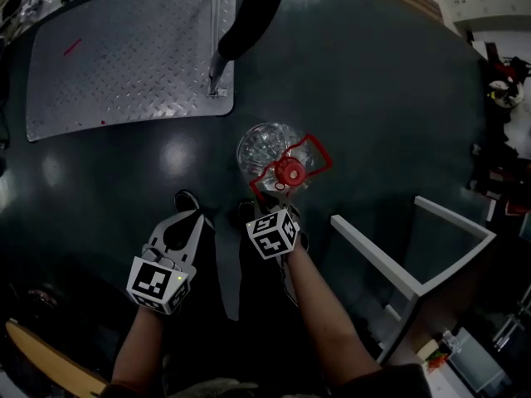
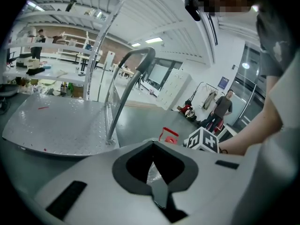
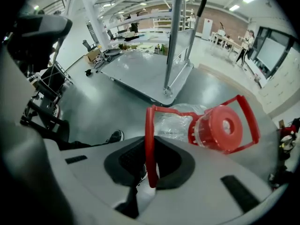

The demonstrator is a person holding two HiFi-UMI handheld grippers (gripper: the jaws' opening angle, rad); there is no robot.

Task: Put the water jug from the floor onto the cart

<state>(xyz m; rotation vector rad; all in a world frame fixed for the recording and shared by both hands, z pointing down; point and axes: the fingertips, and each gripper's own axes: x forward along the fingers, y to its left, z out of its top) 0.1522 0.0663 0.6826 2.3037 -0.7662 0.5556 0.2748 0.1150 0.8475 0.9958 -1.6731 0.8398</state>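
Note:
A clear plastic water jug (image 1: 264,146) with a red cap (image 1: 289,172) and a red carry handle (image 1: 316,157) stands on the dark floor. My right gripper (image 1: 280,201) points steeply down at the jug's near side. In the right gripper view its jaws (image 3: 149,175) are shut on one bar of the red handle (image 3: 149,139), beside the cap (image 3: 220,128). My left gripper (image 1: 192,220) hangs to the left of the jug, shut and holding nothing (image 2: 152,172). The cart's steel deck (image 1: 124,48) lies beyond the jug.
The cart's push-handle post (image 1: 217,73) rises at the deck's near right corner. A white frame (image 1: 415,280) stands on the floor to the right. The person's shoes (image 1: 187,198) are just behind the grippers. People stand far off (image 2: 220,109).

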